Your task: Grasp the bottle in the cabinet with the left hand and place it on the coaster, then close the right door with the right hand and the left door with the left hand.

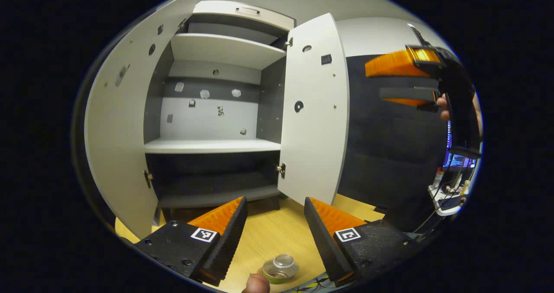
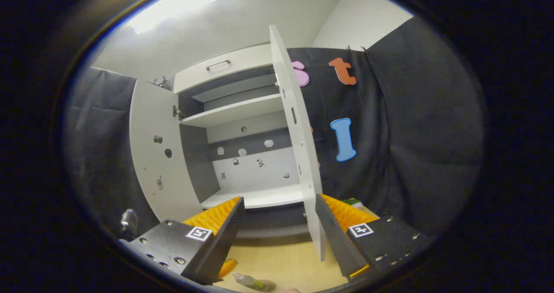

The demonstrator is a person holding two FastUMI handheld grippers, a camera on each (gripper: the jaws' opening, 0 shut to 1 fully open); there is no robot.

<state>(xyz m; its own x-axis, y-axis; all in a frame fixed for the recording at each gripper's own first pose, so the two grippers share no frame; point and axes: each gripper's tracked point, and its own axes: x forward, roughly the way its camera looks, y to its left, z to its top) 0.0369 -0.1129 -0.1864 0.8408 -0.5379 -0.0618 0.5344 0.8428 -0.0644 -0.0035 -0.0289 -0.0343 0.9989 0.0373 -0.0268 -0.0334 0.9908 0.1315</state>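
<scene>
**Bottle on the coaster, both cabinet doors open**

In the left gripper view, my left gripper (image 1: 275,228) is spread wide with nothing between its ridged, wedge-shaped fingers. Just below and between the fingertips, the bottle (image 1: 281,266) shows from above as a clear rounded plastic top, standing on the round green coaster (image 1: 277,277) on the smooth pale wood-grain desk (image 1: 268,236). Ahead, the cabinet (image 1: 216,146) has flat matte white shelves and dark grey inner panels. Its left door (image 1: 117,146) and right door (image 1: 315,111) are both swung open, flat white boards with small metal hinges. My right gripper (image 1: 407,83) is raised off to the right, well apart from the doors, held by a hand (image 1: 443,107).

In the right gripper view, my right gripper (image 2: 280,223) is also wide open and empty. The right door (image 2: 298,154) shows edge-on, its thin board rising between my fingers. The bottle (image 2: 247,280) appears slanted at the bottom edge, on the desk (image 2: 281,262) below my fingers.
</scene>
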